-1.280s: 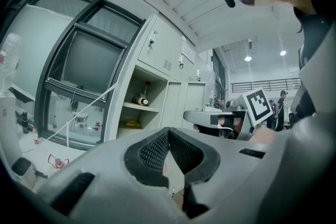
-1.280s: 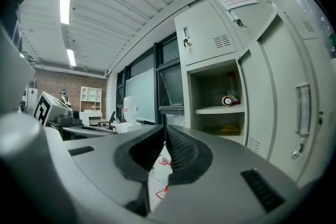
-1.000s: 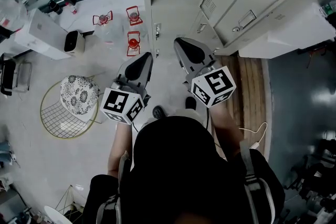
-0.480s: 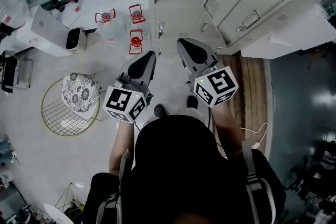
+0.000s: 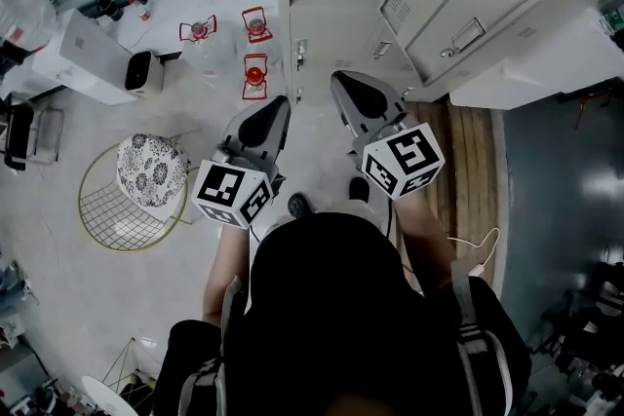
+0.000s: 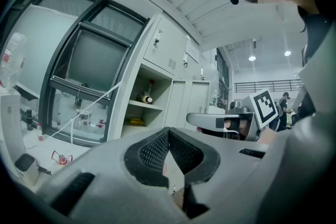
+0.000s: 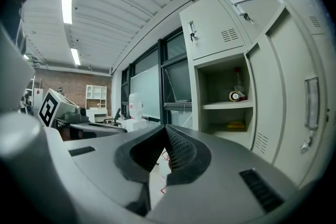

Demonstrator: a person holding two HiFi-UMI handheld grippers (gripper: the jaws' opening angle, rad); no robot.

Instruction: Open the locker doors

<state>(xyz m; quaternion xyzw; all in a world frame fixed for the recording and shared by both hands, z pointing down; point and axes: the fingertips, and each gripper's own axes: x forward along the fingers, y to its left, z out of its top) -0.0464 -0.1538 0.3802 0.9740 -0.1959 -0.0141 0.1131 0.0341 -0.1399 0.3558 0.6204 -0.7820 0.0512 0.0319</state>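
Note:
The grey lockers (image 5: pixel 322 5) stand in front of me. One tall door (image 5: pixel 458 0) is swung open to the right, baring a shelved compartment (image 7: pixel 227 105) that holds a bottle (image 7: pixel 236 95) and a yellow item (image 7: pixel 236 124). The small upper doors (image 7: pixel 212 29) above it are closed, with keys in their locks. My left gripper (image 5: pixel 276 104) and right gripper (image 5: pixel 341 78) hover side by side short of the locker front, apart from it. Both are shut, their ribbed pads (image 6: pixel 157 149) pressed together at the tip, with nothing between them (image 7: pixel 166 128).
A wire stool with a patterned cushion (image 5: pixel 146 172) sits on the floor at my left. Small red items (image 5: pixel 252 73) lie near the locker's base, beside a white box (image 5: pixel 83 63) and a window wall (image 6: pixel 79 81). A wooden strip (image 5: pixel 468 161) runs along the right.

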